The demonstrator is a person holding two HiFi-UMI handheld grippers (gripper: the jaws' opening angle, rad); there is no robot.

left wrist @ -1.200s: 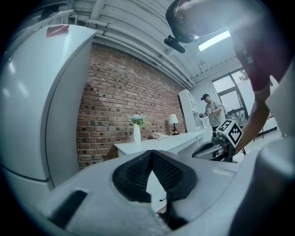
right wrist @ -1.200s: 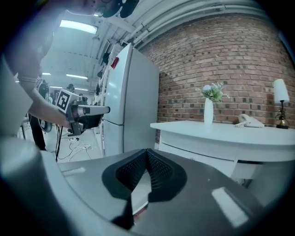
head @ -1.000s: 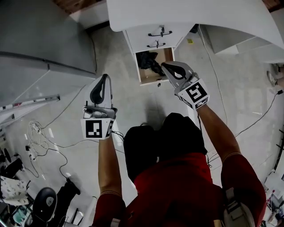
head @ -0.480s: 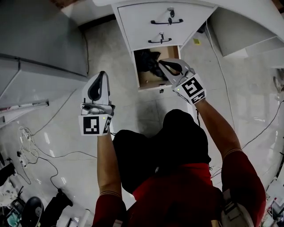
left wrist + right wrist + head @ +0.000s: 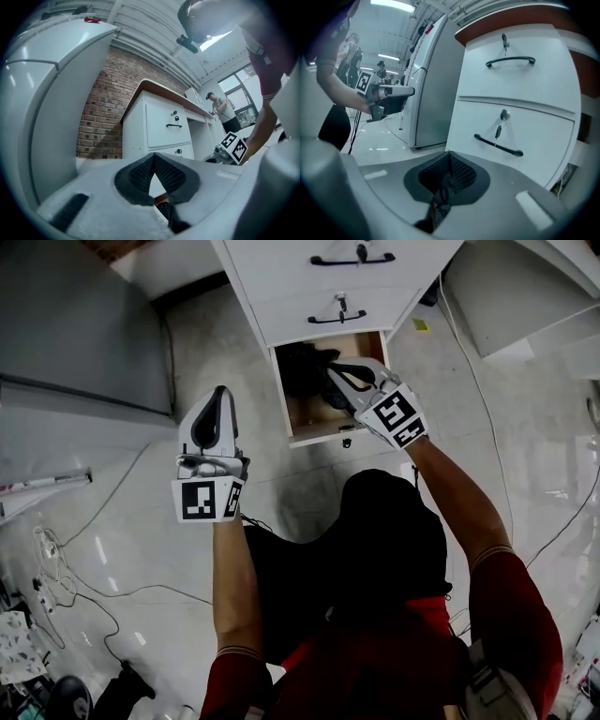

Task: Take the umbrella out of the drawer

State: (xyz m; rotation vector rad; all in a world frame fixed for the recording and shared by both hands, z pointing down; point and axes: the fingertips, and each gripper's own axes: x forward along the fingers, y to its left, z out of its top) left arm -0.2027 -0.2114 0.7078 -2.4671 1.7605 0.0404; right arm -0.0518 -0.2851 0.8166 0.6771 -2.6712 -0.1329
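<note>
The bottom drawer [image 5: 300, 420] of the white cabinet [image 5: 281, 306] stands pulled out, its wooden floor showing. A black umbrella [image 5: 302, 367] lies crumpled in the drawer's far part. My right gripper [image 5: 331, 370] is shut and empty, its tips just over the umbrella. In the right gripper view the black fabric [image 5: 439, 201] shows below the closed tips [image 5: 449, 154]. My left gripper [image 5: 221, 396] is shut with nothing in it, over bare floor left of the drawer. Its pads [image 5: 140, 173] meet at the tip, facing the cabinet.
Two closed drawers with black handles [image 5: 337, 317] and keys sit above the open one. A grey appliance [image 5: 75, 334] stands at the left. Cables [image 5: 84, 568] trail over the tiled floor. The person's dark knees [image 5: 375, 521] crouch just before the drawer.
Both grippers have sunk with the crouching person. The right one has come from above the drawer front to just over the umbrella; the left stays beside the cabinet. Both stayed shut.
</note>
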